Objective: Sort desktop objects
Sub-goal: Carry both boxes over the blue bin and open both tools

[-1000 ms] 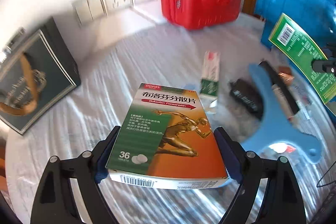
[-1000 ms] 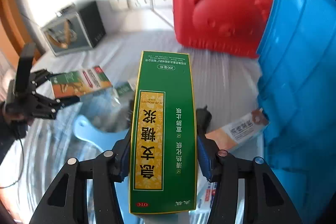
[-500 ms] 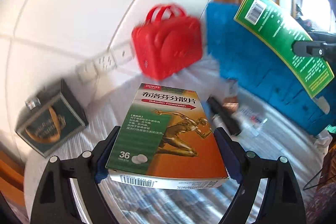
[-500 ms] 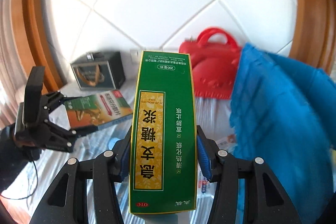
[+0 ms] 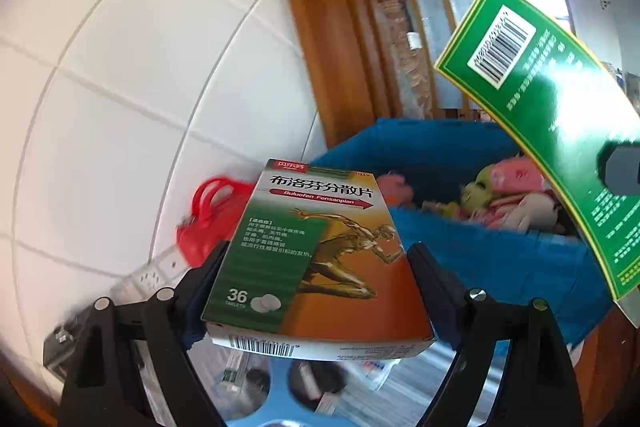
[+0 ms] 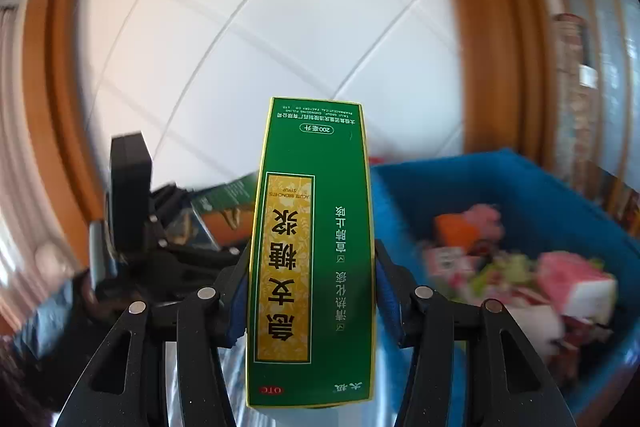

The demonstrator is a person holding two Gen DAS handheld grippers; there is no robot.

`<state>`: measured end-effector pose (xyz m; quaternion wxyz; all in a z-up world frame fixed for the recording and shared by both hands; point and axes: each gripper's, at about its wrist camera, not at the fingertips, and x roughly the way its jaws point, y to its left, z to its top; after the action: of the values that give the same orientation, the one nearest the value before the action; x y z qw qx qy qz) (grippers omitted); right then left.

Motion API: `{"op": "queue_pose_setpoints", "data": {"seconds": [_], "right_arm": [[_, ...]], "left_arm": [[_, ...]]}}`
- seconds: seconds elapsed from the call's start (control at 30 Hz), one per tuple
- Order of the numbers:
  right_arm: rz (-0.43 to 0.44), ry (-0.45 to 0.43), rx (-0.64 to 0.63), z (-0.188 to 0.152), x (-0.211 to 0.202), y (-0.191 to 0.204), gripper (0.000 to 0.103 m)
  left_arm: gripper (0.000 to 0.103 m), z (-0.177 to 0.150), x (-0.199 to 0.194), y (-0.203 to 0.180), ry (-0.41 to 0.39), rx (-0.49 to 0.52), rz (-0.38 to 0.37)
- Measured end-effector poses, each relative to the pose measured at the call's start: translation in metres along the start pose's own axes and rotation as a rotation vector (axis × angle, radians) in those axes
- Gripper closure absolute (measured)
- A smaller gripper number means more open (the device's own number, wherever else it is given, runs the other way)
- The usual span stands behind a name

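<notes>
Green syrup box [image 6: 310, 255] clamped in right hand-held gripper [image 6: 310, 291], barcode (left view only) [image 5: 503, 45]

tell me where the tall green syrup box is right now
The tall green syrup box is clamped between the right gripper fingers, centre of the right wrist view, held up with the blue bin to its right.

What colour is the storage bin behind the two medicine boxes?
Blue. The storage bin shows best in the right wrist view, with pink and green items inside.
</notes>
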<state>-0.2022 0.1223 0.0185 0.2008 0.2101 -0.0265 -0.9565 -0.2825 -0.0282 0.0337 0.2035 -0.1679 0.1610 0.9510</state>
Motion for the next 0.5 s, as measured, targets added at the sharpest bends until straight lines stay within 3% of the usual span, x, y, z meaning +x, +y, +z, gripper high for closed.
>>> {"op": "queue_pose_setpoints", "data": {"seconds": [0.17, 0.4, 0.47, 0.5], "right_arm": [[-0.069, -0.024, 0.081, 0.024, -0.039, -0.072, 0.051], [-0.141, -0.018, 0.179, 0.058, -0.045, -0.169, 0.05], [-0.162, 0.019, 0.219, 0.068, -0.037, -0.196, 0.047], [-0.185, 0.029, 0.24, 0.072, -0.032, -0.206, 0.033]], "left_arm": [[0.016, 0.058, 0.026, -0.068, -0.054, 0.03, -0.042], [0.015, 0.112, 0.076, -0.126, -0.03, 0.055, -0.041], [0.014, 0.126, 0.09, -0.138, -0.017, 0.07, -0.019], [0.013, 0.133, 0.097, -0.143, -0.016, 0.077, -0.002]]}}
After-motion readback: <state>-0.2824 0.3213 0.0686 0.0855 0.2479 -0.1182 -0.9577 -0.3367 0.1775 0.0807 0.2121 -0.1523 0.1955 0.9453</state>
